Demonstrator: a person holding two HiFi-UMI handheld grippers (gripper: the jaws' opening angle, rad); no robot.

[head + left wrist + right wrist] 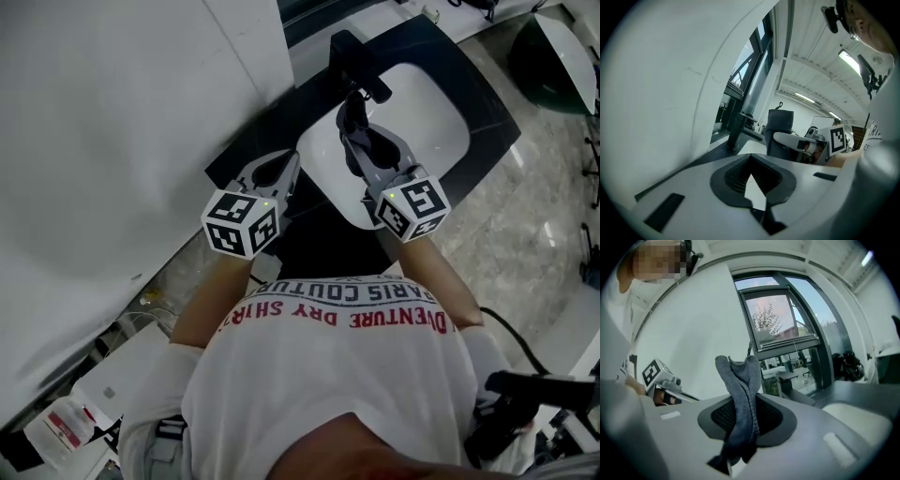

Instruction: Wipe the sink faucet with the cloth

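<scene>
Right gripper [740, 401] clamps cloth [743, 376] above sink [441, 122]; left gripper [750, 157] closed, empty.

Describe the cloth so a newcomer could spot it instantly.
Find the white sink basin set in the dark counter. Over it, the right gripper clamps the cloth. It is the only soft thing there: a grey knitted strip bunched between the jaws.

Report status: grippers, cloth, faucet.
Left gripper shut, empty. Right gripper shut on cloth, over the sink near faucet; contact unclear. Nothing blocking.
</scene>
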